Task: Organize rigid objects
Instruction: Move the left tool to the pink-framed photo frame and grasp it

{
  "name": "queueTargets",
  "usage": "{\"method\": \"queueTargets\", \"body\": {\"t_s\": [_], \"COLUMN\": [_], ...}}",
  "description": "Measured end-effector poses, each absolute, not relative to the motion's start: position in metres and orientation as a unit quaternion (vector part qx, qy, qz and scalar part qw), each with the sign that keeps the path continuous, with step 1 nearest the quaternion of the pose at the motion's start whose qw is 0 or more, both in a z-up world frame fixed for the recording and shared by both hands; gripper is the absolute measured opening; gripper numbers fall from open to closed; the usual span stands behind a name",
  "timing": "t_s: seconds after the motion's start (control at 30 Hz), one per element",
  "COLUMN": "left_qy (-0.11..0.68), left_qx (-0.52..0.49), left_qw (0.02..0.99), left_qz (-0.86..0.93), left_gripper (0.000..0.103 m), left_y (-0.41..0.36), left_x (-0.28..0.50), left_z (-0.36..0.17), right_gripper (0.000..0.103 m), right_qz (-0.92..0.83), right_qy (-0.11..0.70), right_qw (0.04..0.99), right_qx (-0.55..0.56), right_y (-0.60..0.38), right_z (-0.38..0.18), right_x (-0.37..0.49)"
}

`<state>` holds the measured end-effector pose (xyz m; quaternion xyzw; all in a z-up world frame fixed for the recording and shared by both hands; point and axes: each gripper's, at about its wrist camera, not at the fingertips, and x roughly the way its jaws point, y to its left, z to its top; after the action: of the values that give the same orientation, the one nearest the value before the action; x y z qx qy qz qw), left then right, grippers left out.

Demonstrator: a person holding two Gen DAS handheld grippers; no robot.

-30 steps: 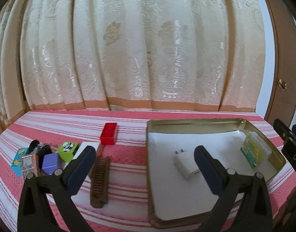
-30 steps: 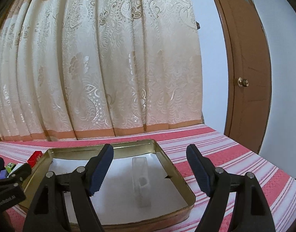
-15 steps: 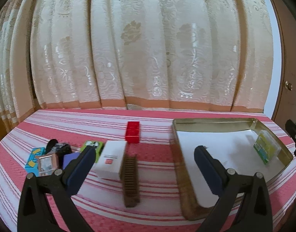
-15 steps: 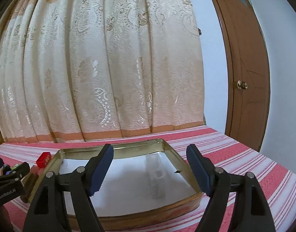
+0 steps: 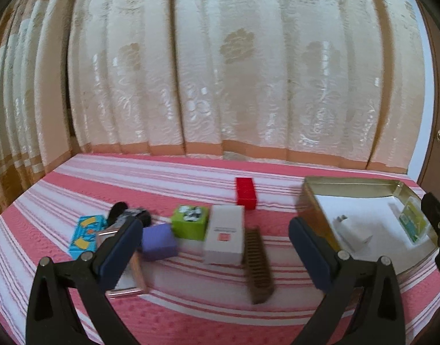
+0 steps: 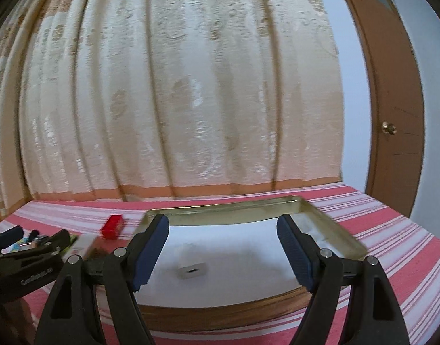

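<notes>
The left gripper is hanging with its jaws spread wide and nothing between them, and the comb is lying nearest, just ahead of the gap and a little right of its middle. The comb's long axis is running away from the camera, roughly in line with the fingers, so I judge a grip across its narrow width needs little turning of the wrist. It is looking brown, toothed and flat on the striped cloth.

The white box is touching the comb's left side, with the purple block and green box just beyond to the left, and the red box standing apart, farther back.

The right gripper is also gaping empty, pointing over the tin, where a white charger is lying on the liner; from the left wrist a green packet is showing at the tin's far right wall. The loose things are lying left of the tin, so the left gripper is the nearer one, in my judgement.
</notes>
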<state>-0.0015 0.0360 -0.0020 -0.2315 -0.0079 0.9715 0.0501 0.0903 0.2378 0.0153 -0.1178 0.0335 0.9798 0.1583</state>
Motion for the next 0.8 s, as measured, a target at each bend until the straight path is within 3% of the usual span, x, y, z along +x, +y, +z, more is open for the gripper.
{"method": "queueTargets", "body": {"t_s": [0.5,0.67,0.8], "left_qy": [-0.051,-0.083,-0.103], "left_qx": [-0.316,-0.373,-0.412], "left_qw": [-0.034,-0.03,-0.025], "left_qz": [0.947,0.924,0.905], "left_gripper": [0.102,0.084,0.064], "left_y": [-0.037,-0.054,-0.059], "left_x": [-0.024,-0.039,-0.047], "left_z": [-0.02,-0.036,-0.049], "right_gripper": [0.08,0.08,0.08], "right_qz": [0.986,0.985,0.984], "right_qy": [0.023,0.027,0.028], "right_qw": [0.082,0.059,0.051], "right_qx": [-0.143,-0.158,-0.166], "right_y": [0.165,0.16,0.159], "right_z": [0.011,0.01,0.009], "right_x": [0.073,0.071,0.069]}}
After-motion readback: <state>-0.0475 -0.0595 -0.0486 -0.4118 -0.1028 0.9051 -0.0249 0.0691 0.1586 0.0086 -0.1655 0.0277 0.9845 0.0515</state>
